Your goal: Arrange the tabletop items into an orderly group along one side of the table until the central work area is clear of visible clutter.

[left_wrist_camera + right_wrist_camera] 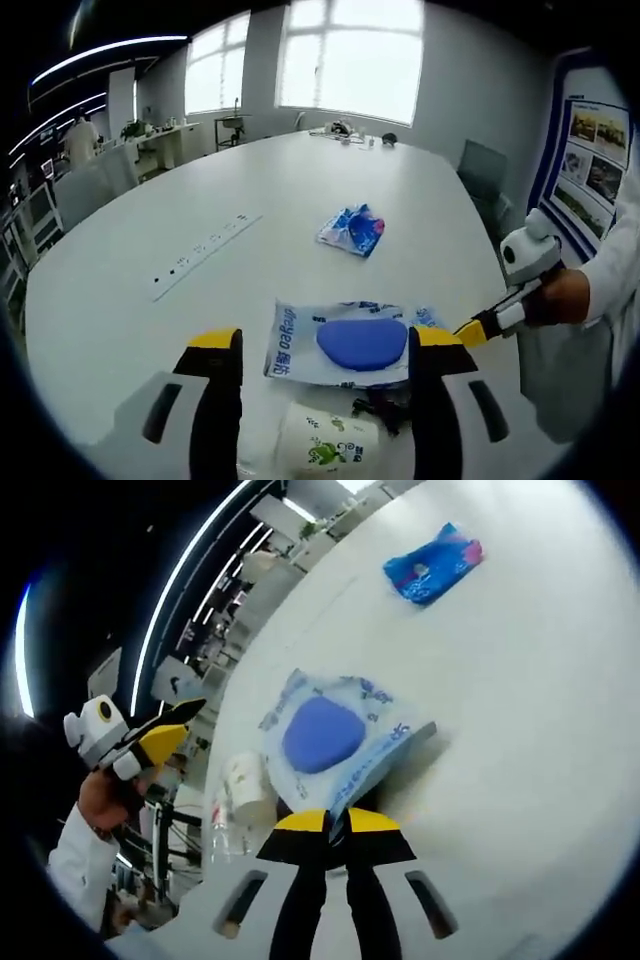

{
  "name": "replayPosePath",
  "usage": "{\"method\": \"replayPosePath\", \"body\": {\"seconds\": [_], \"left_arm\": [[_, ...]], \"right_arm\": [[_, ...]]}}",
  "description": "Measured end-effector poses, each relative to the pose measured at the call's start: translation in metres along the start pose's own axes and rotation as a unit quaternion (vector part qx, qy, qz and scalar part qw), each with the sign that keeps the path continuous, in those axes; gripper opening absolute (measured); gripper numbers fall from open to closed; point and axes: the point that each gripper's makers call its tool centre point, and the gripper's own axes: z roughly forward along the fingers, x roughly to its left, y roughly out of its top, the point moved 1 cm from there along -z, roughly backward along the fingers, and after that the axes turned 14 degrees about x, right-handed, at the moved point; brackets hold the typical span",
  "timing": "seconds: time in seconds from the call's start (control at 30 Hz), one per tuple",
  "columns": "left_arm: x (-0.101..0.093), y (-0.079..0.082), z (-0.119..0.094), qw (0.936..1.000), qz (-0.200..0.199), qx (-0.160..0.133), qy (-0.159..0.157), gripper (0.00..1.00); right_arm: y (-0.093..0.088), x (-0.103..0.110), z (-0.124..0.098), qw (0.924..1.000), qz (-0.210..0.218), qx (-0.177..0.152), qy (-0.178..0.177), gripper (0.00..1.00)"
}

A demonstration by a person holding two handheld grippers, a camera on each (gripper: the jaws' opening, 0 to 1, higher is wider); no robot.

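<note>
A white wet-wipes pack (300,345) with a blue oval lid (362,343) lies on the white table (200,180), just ahead of my left gripper (327,342), which stands open around it without touching. My right gripper (338,823) is shut on the pack's (335,735) near edge, and that edge looks raised over a shadow. It enters the left gripper view from the right (478,326), held by a hand. A small blue packet (352,231) (432,565) lies farther out mid-table. A white printed cup (325,445) (243,780) lies beside the pack.
A small black item (382,408) sits next to the cup. A recessed socket strip (205,255) runs across the table's left part. Small items (345,130) rest at the far end. Chairs (485,170) line the edges. A clear bottle (225,832) shows beyond the cup.
</note>
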Motion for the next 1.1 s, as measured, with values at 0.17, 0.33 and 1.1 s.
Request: {"method": "replayPosePath", "body": {"seconds": [0.17, 0.33, 1.1], "left_arm": [[0.010, 0.009, 0.019, 0.9999, -0.002, 0.013, -0.001, 0.64], [0.017, 0.012, 0.038, 0.9994, -0.001, 0.033, -0.004, 0.63], [0.037, -0.008, 0.095, 0.9912, 0.027, 0.128, -0.018, 0.55]], "right_arm": [[0.000, -0.003, 0.000, 1.0000, 0.003, 0.002, 0.001, 0.02], [0.001, -0.004, -0.001, 1.0000, 0.003, 0.002, 0.003, 0.02], [0.000, -0.005, 0.001, 0.9999, 0.006, 0.004, 0.008, 0.01]]}}
